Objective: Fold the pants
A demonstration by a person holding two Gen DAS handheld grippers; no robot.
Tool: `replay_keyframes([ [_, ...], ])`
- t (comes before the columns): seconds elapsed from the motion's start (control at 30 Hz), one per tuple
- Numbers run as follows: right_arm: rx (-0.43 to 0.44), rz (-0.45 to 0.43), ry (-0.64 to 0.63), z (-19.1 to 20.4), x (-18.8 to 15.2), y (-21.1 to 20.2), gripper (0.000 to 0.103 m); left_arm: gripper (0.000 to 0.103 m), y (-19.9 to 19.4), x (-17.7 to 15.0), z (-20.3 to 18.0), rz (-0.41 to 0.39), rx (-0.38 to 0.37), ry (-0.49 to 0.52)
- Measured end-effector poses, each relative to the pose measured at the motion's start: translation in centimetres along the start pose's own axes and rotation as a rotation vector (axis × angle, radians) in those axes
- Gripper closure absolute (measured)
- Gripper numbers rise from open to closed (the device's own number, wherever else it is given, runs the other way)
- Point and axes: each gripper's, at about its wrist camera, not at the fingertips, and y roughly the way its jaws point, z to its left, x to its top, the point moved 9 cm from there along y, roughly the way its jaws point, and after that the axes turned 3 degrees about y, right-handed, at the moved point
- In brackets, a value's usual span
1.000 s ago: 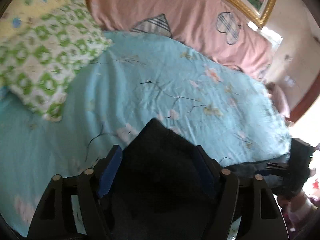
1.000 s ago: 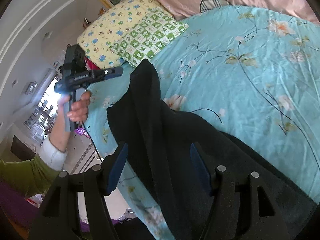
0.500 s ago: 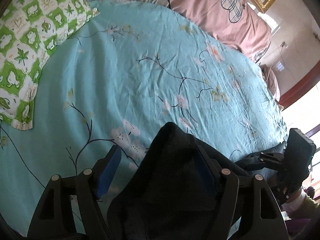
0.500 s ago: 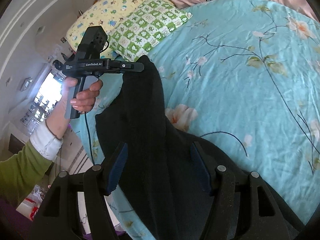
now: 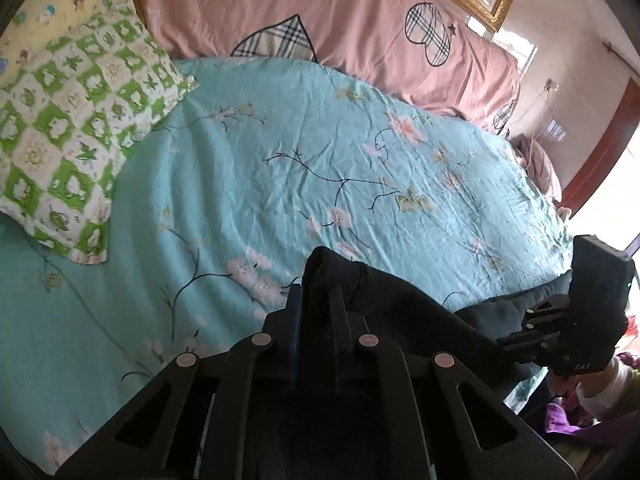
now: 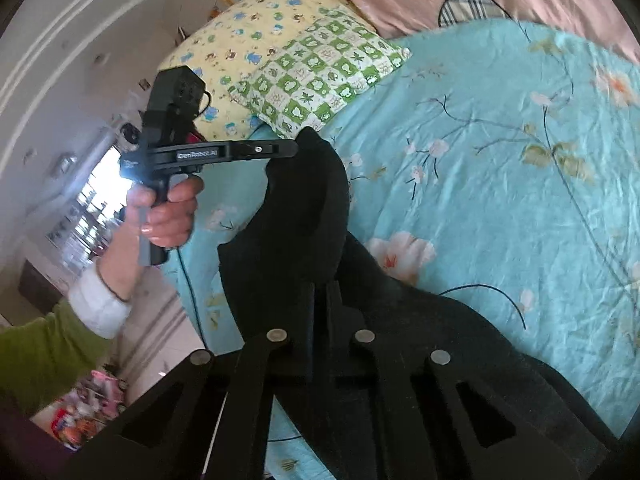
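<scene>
The black pants point(image 5: 400, 304) hang stretched between my two grippers above the near edge of the bed. My left gripper point(image 5: 316, 292) is shut on one end of the pants; it also shows in the right wrist view point(image 6: 294, 148), clamped on the fabric's top corner. My right gripper point(image 6: 320, 288) is shut on the other end of the pants point(image 6: 304, 216); it also shows in the left wrist view point(image 5: 516, 340) at the right edge. The rest of the pants drapes down below the fingers.
A turquoise floral bedsheet point(image 5: 304, 152) covers the bed. A green checked pillow point(image 5: 68, 128) and a yellow pillow point(image 6: 248, 40) lie at its head. A pink quilt point(image 5: 320, 12) runs along the far side. The floor shows beside the bed point(image 6: 152, 320).
Both grippers were open with the pants lying between their fingers; now both have shut on the fabric. The left gripper has moved closer to the right one.
</scene>
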Motion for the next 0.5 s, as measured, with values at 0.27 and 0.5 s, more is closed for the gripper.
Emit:
replay_keyframes([
  [0.27, 0.027, 0.040, -0.112, 4.0, -2.2, 0.4, 0.097, 0.095, -3.3, -3.4, -0.2, -0.089, -0.019, -0.061],
  [0.5, 0.006, 0.111, -0.199, 5.7, -5.3, 2.2, 0.097, 0.095, -5.2, -7.3, 0.1, -0.163, -0.019, -0.152],
])
